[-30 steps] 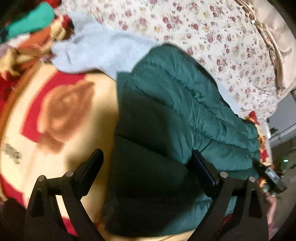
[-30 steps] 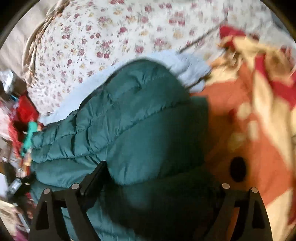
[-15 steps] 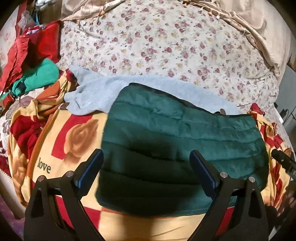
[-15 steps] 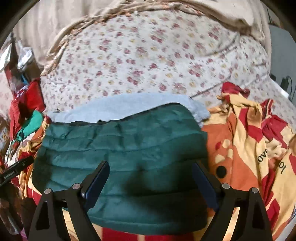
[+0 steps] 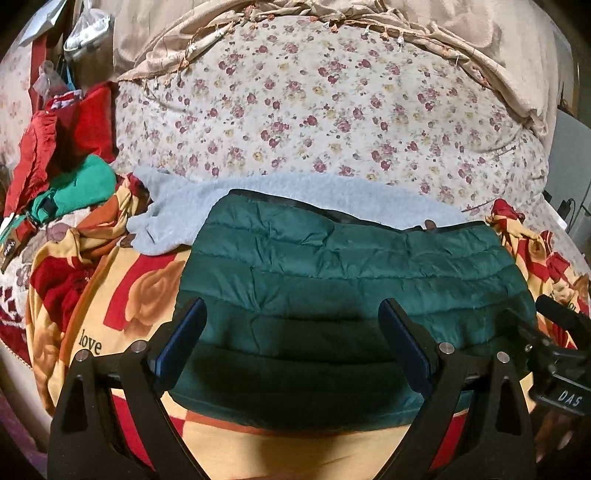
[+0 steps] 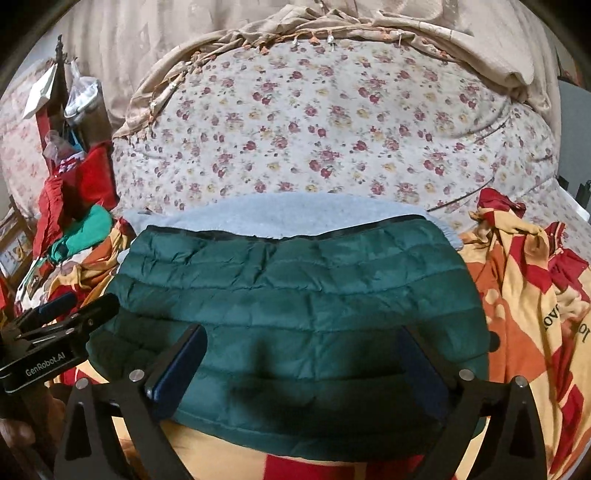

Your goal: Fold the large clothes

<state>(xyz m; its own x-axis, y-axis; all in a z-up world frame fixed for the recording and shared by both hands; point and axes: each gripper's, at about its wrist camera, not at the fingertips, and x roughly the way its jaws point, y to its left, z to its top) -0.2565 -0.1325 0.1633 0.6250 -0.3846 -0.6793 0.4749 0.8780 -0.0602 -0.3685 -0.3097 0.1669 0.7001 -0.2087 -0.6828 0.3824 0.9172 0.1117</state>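
Green jacket [image 5: 347, 280] looked puffy, light, slippery, best pinched at hem corners; left tongs [image 5: 291, 343] open, right tongs [image 6: 299, 365] opening, both empty.

Around you, off-task: floral sheet [image 5: 314, 110] across the far bed; beige fringed cloth [image 5: 332, 22] bunched at its far edge; rose-print blanket [image 5: 122, 306] marked "love" spread near; red cloth [image 5: 40, 147] and bright green cloth [image 5: 85, 184] heaped left; clutter [image 6: 70, 103] at far left, indistinct.
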